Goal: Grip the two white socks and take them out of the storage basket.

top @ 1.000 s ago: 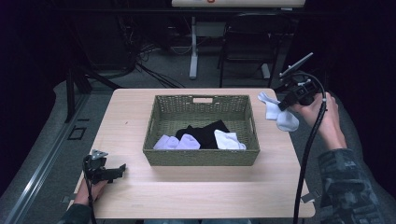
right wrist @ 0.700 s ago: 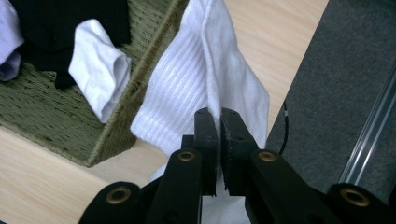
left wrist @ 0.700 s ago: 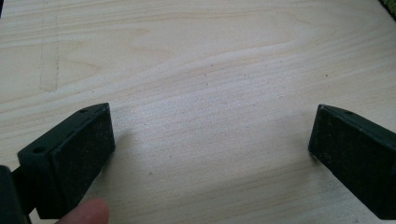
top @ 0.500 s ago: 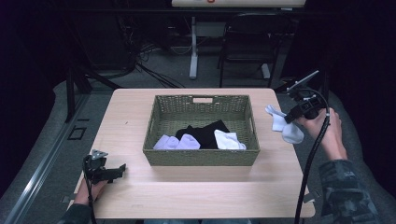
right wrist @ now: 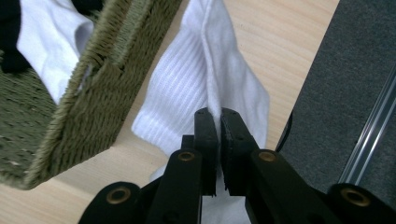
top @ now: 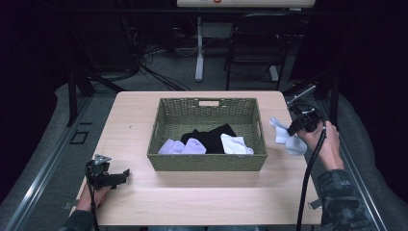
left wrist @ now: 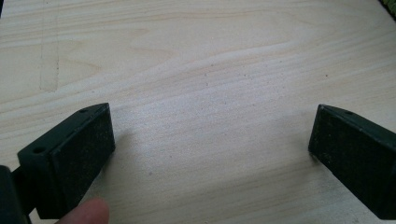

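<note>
White sock (right wrist: 205, 79) hangs pinched in our right gripper (right wrist: 218, 116) jaws, right of the basket (top: 207, 162); our left gripper (left wrist: 210, 140) jaws gape wide, empty, over the tabletop (left wrist: 210, 60).

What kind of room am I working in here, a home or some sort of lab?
Probably a lab or recording workspace, not a home: a bare wooden table on grey carpet, cables trailing across the floor behind it, and an office chair beside a desk leg in a dark background.

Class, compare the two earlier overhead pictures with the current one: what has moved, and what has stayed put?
The right gripper, shut on the white sock, has carried it nearer the person and down along the basket's right side. The left gripper stayed open at the table's near left corner; the socks in the basket did not move.
</note>
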`<state>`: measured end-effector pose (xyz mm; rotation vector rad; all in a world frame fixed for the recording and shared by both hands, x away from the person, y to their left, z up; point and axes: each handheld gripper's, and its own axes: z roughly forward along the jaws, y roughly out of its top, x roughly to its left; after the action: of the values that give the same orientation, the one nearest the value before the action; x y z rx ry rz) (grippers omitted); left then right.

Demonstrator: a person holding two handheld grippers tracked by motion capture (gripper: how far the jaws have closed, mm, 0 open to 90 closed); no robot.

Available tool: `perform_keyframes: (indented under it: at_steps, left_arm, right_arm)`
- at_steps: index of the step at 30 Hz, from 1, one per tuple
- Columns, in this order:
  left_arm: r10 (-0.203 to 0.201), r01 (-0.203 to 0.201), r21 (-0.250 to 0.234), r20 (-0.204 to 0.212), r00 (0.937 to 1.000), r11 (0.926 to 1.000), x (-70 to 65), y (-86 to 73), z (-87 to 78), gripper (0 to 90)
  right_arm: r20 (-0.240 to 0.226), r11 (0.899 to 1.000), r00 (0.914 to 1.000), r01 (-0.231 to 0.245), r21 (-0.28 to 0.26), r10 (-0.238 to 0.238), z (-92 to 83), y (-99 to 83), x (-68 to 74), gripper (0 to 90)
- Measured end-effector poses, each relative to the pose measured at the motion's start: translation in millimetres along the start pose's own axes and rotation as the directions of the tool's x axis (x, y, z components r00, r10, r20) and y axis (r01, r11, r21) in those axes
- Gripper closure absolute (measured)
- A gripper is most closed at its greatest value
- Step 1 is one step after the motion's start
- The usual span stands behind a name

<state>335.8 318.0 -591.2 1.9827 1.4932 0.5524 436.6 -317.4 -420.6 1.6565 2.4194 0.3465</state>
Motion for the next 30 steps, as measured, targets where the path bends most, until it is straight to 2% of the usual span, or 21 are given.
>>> perform_keyframes:
  at_steps: [2,4,5,6,9,10,11,14,15,20,24,26,29,30]
  left_arm:
    - [0.000,0.000,0.000,0.000,1.0000,1.0000,0.0,0.0,0.0,0.2]
    - [0.000,0.000,0.000,0.000,1.0000,1.0000,0.0,0.0,0.0,0.2]
    - [0.000,0.000,0.000,0.000,1.0000,1.0000,0.0,0.0,0.0,0.2]
    - [0.000,0.000,0.001,0.001,1.0000,1.0000,0.1,0.0,-0.1,0.2]
    - [0.000,0.000,0.000,0.001,1.0000,1.0000,0.1,0.0,0.0,0.2]
    - [0.000,0.000,0.000,0.000,1.0000,1.0000,0.0,0.0,0.0,0.2]
    - [0.000,0.000,0.000,0.000,1.0000,1.0000,0.0,0.0,0.0,0.2]
    - [0.000,0.000,0.000,0.001,1.0000,1.0000,0.1,0.0,0.0,0.2]
    - [0.000,0.000,0.000,0.000,1.0000,1.0000,0.0,0.0,0.0,0.2]
    - [0.000,0.000,0.000,0.000,1.0000,1.0000,0.0,0.0,0.0,0.2]
    - [0.001,-0.001,0.000,0.001,1.0000,1.0000,0.1,0.0,0.0,0.2]
    - [0.000,0.000,0.000,0.000,1.0000,1.0000,0.0,0.0,0.0,0.2]
    - [0.000,0.000,0.000,0.001,1.0000,1.0000,0.0,0.0,0.0,0.2]
    - [0.000,0.000,0.000,0.000,1.0000,1.0000,0.0,0.0,0.0,0.2]
  right_arm:
    - [-0.004,1.000,1.0000,0.008,0.016,-0.008,6.0,-0.2,1.0,86.4]
    - [0.007,1.000,0.9999,-0.010,0.003,0.010,13.0,-1.6,3.1,86.5]
    - [0.003,1.000,1.0000,0.006,0.030,-0.006,15.4,-1.1,1.9,86.5]
    - [0.003,1.000,1.0000,-0.005,0.022,0.005,18.3,-1.8,2.6,86.4]
    - [0.007,0.999,1.0000,-0.007,0.040,0.007,28.6,-3.5,1.1,86.5]
    - [0.006,0.999,0.9996,-0.026,0.033,0.026,34.2,-5.0,1.2,86.5]
    - [0.004,0.998,0.9999,-0.015,0.056,0.015,35.8,-4.9,-0.3,86.4]
    - [-0.006,0.997,0.9998,-0.020,0.075,0.020,48.2,-7.7,-2.3,86.4]
    - [-0.008,0.995,0.9998,-0.019,0.096,0.020,52.8,-8.3,-2.7,86.4]
    - [-0.018,0.994,0.9985,-0.050,0.097,0.052,73.0,-13.6,-1.2,86.3]
    - [-0.045,0.989,0.9976,-0.046,0.139,0.052,87.6,-16.7,-1.7,85.1]
    - [-0.040,0.987,0.9976,-0.049,0.153,0.055,92.1,-17.8,-0.7,79.1]
    - [-0.049,0.988,0.9973,-0.047,0.147,0.054,88.8,-17.5,-1.3,60.2]
    - [-0.053,0.991,0.9967,-0.055,0.124,0.062,85.5,-17.6,-0.9,57.3]
